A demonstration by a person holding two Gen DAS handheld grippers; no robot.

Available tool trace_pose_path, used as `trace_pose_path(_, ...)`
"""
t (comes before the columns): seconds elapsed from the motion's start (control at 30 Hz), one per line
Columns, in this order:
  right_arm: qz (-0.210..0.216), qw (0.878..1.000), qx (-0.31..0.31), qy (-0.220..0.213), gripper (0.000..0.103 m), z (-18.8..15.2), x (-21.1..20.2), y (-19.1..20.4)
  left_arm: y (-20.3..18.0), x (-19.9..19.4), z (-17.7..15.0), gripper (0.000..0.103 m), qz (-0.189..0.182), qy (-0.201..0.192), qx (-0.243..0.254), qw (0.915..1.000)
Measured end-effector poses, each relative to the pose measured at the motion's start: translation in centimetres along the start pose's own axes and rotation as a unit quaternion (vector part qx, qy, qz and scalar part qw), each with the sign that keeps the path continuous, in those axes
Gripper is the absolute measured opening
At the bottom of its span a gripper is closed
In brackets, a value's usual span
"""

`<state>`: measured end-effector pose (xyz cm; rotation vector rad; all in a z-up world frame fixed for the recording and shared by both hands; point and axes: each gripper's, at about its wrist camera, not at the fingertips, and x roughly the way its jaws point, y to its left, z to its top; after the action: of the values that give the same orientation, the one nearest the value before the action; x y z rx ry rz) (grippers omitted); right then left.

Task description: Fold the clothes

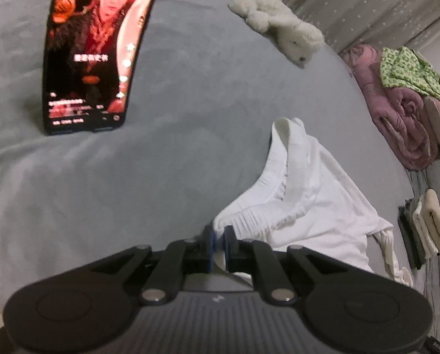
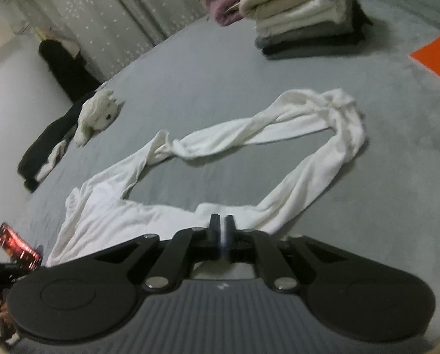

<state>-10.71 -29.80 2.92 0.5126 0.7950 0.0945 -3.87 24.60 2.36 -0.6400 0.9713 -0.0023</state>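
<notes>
Black linkage arms, silver pivot screws; blue-edged fingers [image 1: 209,242]; ribbed grey body.

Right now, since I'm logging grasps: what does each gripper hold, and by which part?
Both hold the white tights: left gripper pinches the ribbed waistband edge, right gripper the top edge near one leg.

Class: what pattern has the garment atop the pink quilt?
Green-and-white print garment; clearest in the left wrist view.

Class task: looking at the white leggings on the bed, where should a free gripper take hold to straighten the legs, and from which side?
Grip the white leggings at the bunched bend of the legs, coming from above: the fabric gathers thickest there, raised off the grey bedcover, while the waistband is already pinched by both grippers.
</notes>
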Motion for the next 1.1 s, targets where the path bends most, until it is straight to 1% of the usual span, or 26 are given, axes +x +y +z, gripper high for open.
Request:
trace_pose_path(0.1, 0.014, 1.000, -0.019, 0.010, 0.015, -0.5, 0.3, 0.8, 0.2, -0.2, 0.0, 0.014, -0.008, -0.001, 0.002, 1.0000)
trace_pose_path(0.17, 0.024, 0.999, -0.032, 0.016, 0.015, -0.8, 0.5, 1.4, 0.3, -0.3, 0.0, 0.019, -0.006, -0.005, 0.003, 1.0000)
trace_pose_path(0.23, 0.029, 0.998, -0.050, 0.022, 0.024, -1.1, 0.7, 2.2, 0.3, -0.4, 0.1, 0.021, -0.004, -0.009, 0.007, 0.9999)
trace_pose_path(0.27, 0.030, 0.998, -0.059, 0.023, 0.038, -1.2, 0.9, 2.6, 0.3, -0.5, 0.1, 0.025, -0.004, -0.010, 0.010, 0.9999)
trace_pose_path(0.3, 0.033, 0.997, -0.067, 0.025, 0.043, -1.3, 1.1, 3.0, 0.3, -0.5, 0.1, 0.026, -0.004, -0.010, 0.013, 0.9999)
trace_pose_path(0.37, 0.037, 0.996, -0.081, 0.028, 0.043, -1.6, 1.5, 3.8, 0.1, -0.6, 0.2, 0.032, -0.008, -0.010, 0.020, 0.9997)
trace_pose_path(0.43, 0.042, 0.994, -0.096, 0.032, 0.043, -1.8, 1.8, 4.6, -0.1, -0.5, 0.1, 0.034, -0.010, -0.008, 0.029, 0.9995)
trace_pose_path(0.5, 0.044, 0.990, -0.134, 0.029, 0.043, -2.3, 2.1, 5.9, -0.3, -0.4, 0.1, 0.035, -0.009, -0.006, 0.036, 0.9993)
trace_pose_path(0.53, 0.044, 0.985, -0.167, 0.025, 0.043, -2.6, 2.1, 6.7, -0.4, -0.2, 0.1, 0.035, -0.008, -0.004, 0.040, 0.9992)
trace_pose_path(0.6, 0.043, 0.971, -0.236, 0.018, 0.043, -3.2, 2.3, 8.3, -0.5, -0.1, 0.0, 0.035, -0.004, -0.003, 0.049, 0.9988)
trace_pose_path(0.63, 0.041, 0.959, -0.281, 0.017, 0.043, -3.8, 2.3, 9.2, -0.5, -0.1, -0.1, 0.035, -0.004, -0.003, 0.053, 0.9986)
trace_pose_path(0.67, 0.038, 0.944, -0.327, 0.015, 0.044, -4.5, 2.4, 10.0, -0.5, -0.1, -0.1, 0.035, -0.004, -0.003, 0.059, 0.9982)
trace_pose_path(0.77, 0.044, 0.908, -0.415, 0.030, 0.044, -6.3, 3.2, 11.4, -0.6, -0.3, -0.3, 0.035, -0.004, -0.007, 0.081, 0.9967)
trace_pose_path(0.87, 0.050, 0.885, -0.461, 0.048, 0.044, -7.6, 4.2, 12.3, -0.4, -0.5, -0.5, 0.035, -0.005, -0.009, 0.100, 0.9949)
trace_pose_path(0.93, 0.052, 0.872, -0.484, 0.056, 0.044, -8.1, 4.9, 12.8, -0.2, -0.6, -0.6, 0.035, -0.008, -0.009, 0.109, 0.9939)
trace_pose_path(0.97, 0.050, 0.868, -0.491, 0.059, 0.044, -8.3, 5.2, 12.9, -0.1, -0.6, -0.7, 0.035, -0.010, -0.008, 0.113, 0.9935)
trace_pose_path(1.03, 0.043, 0.862, -0.502, 0.064, 0.044, -8.6, 5.8, 13.2, 0.2, -0.5, -0.8, 0.035, -0.014, -0.008, 0.119, 0.9927)
trace_pose_path(1.07, 0.040, 0.860, -0.506, 0.062, 0.044, -8.6, 5.9, 13.2, 0.3, -0.4, -0.8, 0.033, -0.013, -0.011, 0.118, 0.9928)
trace_pose_path(1.1, 0.038, 0.857, -0.510, 0.060, 0.044, -8.6, 6.1, 13.3, 0.3, -0.3, -0.9, 0.033, -0.011, -0.015, 0.116, 0.9930)
